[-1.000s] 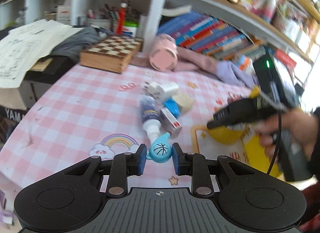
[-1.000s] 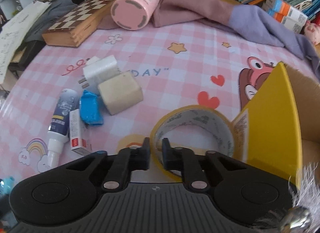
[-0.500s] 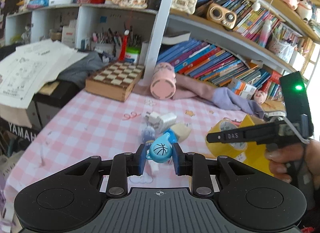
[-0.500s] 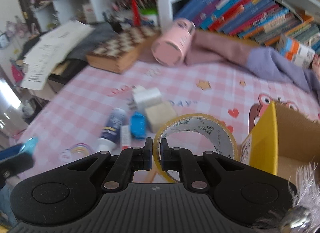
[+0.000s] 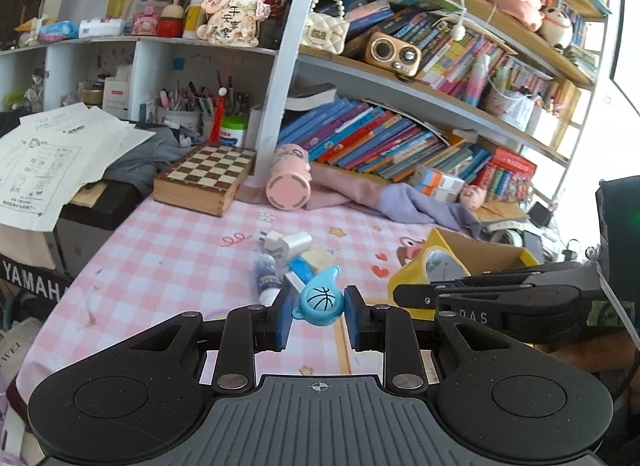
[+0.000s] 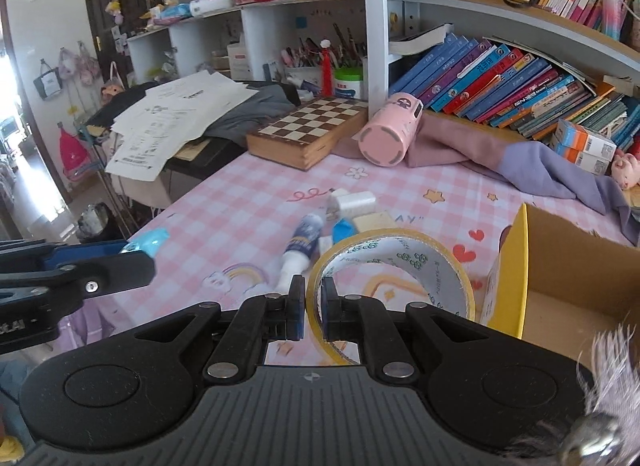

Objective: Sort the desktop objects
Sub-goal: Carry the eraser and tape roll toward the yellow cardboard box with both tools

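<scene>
My left gripper is shut on a small blue whistle with a basketball print, held above the pink checked tablecloth. My right gripper is shut on the wall of a yellow tape roll, held in the air left of an open yellow cardboard box. On the cloth lie a white charger, a beige block, a blue item and a blue-and-white tube. The left gripper with the whistle shows at the left of the right wrist view.
A wooden chess box, a pink cup on its side and pink and purple cloths lie at the back of the table. Bookshelves stand behind. Papers are piled over dark clothing at the left.
Both grippers have risen well above the table with the whistle and the tape roll still held. The views now look out over the shelves. The items on the cloth have not moved.
</scene>
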